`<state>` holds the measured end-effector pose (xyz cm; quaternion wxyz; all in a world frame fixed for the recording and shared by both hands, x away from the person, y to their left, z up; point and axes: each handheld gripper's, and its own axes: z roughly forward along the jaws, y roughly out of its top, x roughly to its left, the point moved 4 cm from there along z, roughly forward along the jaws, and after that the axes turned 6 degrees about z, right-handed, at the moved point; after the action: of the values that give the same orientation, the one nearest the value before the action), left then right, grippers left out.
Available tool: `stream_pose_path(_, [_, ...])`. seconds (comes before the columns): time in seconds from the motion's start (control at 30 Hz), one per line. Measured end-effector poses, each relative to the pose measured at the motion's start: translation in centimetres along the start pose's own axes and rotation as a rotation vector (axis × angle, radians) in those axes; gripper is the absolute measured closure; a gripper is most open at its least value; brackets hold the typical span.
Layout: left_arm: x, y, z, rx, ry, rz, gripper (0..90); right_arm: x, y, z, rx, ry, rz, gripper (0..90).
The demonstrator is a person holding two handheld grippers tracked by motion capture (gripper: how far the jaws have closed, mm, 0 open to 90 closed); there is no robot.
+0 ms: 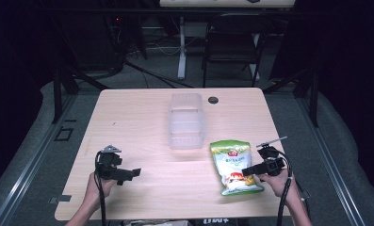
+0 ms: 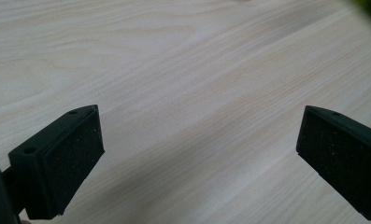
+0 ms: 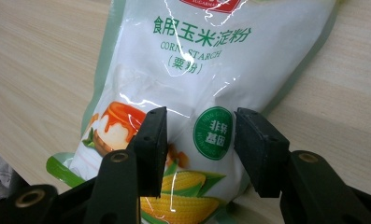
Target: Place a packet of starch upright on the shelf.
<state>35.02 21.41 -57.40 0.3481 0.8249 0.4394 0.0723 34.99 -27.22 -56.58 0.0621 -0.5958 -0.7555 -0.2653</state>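
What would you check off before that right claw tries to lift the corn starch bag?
1. Right gripper over the corn starch bag: ok.
2. Pads pressing the bag firmly: cannot tell; a gap shows between the jaws.
3. Bag lying flat on the table: ok.
4. Clear plastic box apart from the bag: ok.
5. Left gripper open over bare wood, out of the way: ok.

Black jaws wide apart above bare pale wooden table [image 2: 183, 70] — nothing between.

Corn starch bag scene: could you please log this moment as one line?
right gripper: jaws astride corn starch bag, grip unclear | left gripper: open over table | plastic container: untouched
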Motion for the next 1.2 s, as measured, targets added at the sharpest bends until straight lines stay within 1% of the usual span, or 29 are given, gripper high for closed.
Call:
stream_pose_path(0.03, [0.0, 0.0, 0.0, 0.001, 0.0, 0.001, 0.6, -0.1, 0.1, -0.1, 0.019, 0.01, 0.001, 53.5])
stream_pose_path(0.07, [0.0, 0.0, 0.0, 0.002, 0.0, 0.002, 0.6, -0.2, 0.2, 0.1, 0.0, 0.017, 0.024, 51.4])
stream_pose_path(0.1, [0.0, 0.0, 0.0, 0.003, -0.001, 0.002, 0.6, -0.2, 0.2, 0.1, 0.0, 0.017, 0.024, 51.4])
stream_pose_path(0.13, [0.1, 0.0, 0.0, 0.005, -0.001, 0.002, 0.6, -0.8, 0.7, -0.2, 0.008, 0.014, 0.015, 48.1])
stream_pose_path(0.17, [0.1, 0.0, 0.0, 0.006, 0.0, 0.005, 0.6, -0.8, 0.7, -0.2, 0.008, 0.014, 0.015, 48.1])
stream_pose_path(0.2, [0.1, 0.0, 0.0, 0.007, 0.001, 0.007, 0.6, -0.9, 1.0, -0.3, -0.013, 0.023, 0.022, 47.3])
stream_pose_path(0.23, [0.1, 0.0, 0.1, 0.006, 0.002, 0.007, 0.7, -1.3, 2.0, -0.6, -0.045, 0.018, 0.032, 45.6])
stream_pose_path(0.27, [0.1, 0.0, 0.2, 0.007, 0.008, 0.007, 0.7, -1.3, 2.3, -0.7, -0.045, 0.022, 0.029, 45.5])
stream_pose_path(0.3, [0.1, 0.0, 0.2, 0.008, 0.008, 0.008, 0.7, -1.4, 2.8, -0.7, -0.058, 0.02, 0.034, 45.5])
stream_pose_path(0.33, [0.1, 0.0, 0.1, 0.007, 0.006, 0.005, 0.7, -1.6, 3.3, -0.7, -0.05, 0.02, 0.024, 45.4])
stream_pose_path(0.43, [0.2, 0.0, 0.1, 0.004, 0.013, 0.004, 0.8, -1.9, 4.5, -0.1, -0.061, -0.008, 0.037, 45.9])
stream_pose_path(0.47, [0.2, 0.0, 0.1, 0.003, 0.009, 0.003, 0.8, -2.2, 4.9, 0.1, -0.041, -0.014, 0.027, 46.0])
stream_pose_path(0.53, [0.3, 0.0, 0.0, 0.002, 0.009, 0.005, 0.8, -2.7, 5.5, 0.8, -0.04, -0.024, 0.048, 46.2])
stream_pose_path(0.57, [0.3, 0.0, 0.0, 0.002, 0.009, 0.005, 0.8, -2.7, 5.5, 0.8, -0.04, -0.024, 0.048, 46.2])
stream_pose_path(0.6, [0.3, 0.0, 0.1, 0.002, 0.011, 0.004, 0.9, -3.2, 5.9, 1.2, -0.03, -0.032, 0.065, 46.5])
stream_pose_path(0.67, [0.3, 0.0, 0.1, 0.005, 0.008, 0.006, 0.9, -3.4, 6.1, 1.3, -0.035, -0.035, 0.061, 46.7])
stream_pose_path(0.7, [0.3, 0.0, 0.1, 0.006, 0.011, 0.006, 0.9, -3.6, 6.3, 1.4, -0.016, -0.041, 0.065, 47.0])
stream_pose_path(0.73, [0.3, 0.1, 0.2, 0.008, 0.008, 0.008, 0.9, -3.9, 6.5, 1.7, -0.028, -0.045, 0.093, 47.8])
stream_pose_path(0.83, [0.2, 0.1, 0.3, 0.009, 0.006, 0.01, 1.0, -4.2, 6.7, 2.0, -0.014, -0.052, 0.088, 48.7])
stream_pose_path(0.87, [0.2, 0.1, 0.3, 0.01, 0.007, 0.014, 1.0, -4.2, 6.8, 2.1, -0.008, -0.052, 0.09, 49.1])
stream_pose_path(0.93, [0.2, 0.1, 0.4, 0.013, 0.005, 0.017, 1.0, -4.2, 6.8, 2.2, -0.013, -0.054, 0.095, 49.3])
stream_pose_path(0.97, [0.1, 0.2, 0.4, 0.013, 0.006, 0.015, 1.0, -4.3, 6.9, 2.3, -0.001, -0.052, 0.083, 49.3])
stream_pose_path(1.0, [0.1, 0.2, 0.4, 0.014, 0.005, 0.014, 1.1, -4.2, 6.9, 2.5, -0.018, -0.061, 0.101, 49.6])
stream_pose_path(1.03, [0.1, 0.2, 0.4, 0.014, 0.006, 0.015, 1.2, -4.2, 7.0, 2.5, -0.007, -0.059, 0.096, 50.0])
stream_pose_path(1.07, [0.1, 0.2, 0.4, 0.014, 0.006, 0.015, 1.2, -4.2, 7.0, 2.8, -0.018, -0.077, 0.115, 50.9])
stream_pose_path(1.1, [0.1, 0.2, 0.4, 0.014, 0.006, 0.015, 1.3, -4.3, 7.0, 2.7, 0.004, -0.068, 0.101, 51.5])
stream_pose_path(1.17, [0.1, 0.2, 0.4, 0.013, 0.006, 0.015, 1.3, -4.2, 7.0, 2.8, -0.004, -0.069, 0.111, 52.3])
stream_pose_path(1.2, [0.2, 0.2, 0.4, 0.013, 0.007, 0.015, 1.5, -4.2, 7.0, 2.9, 0.005, -0.076, 0.117, 54.2])
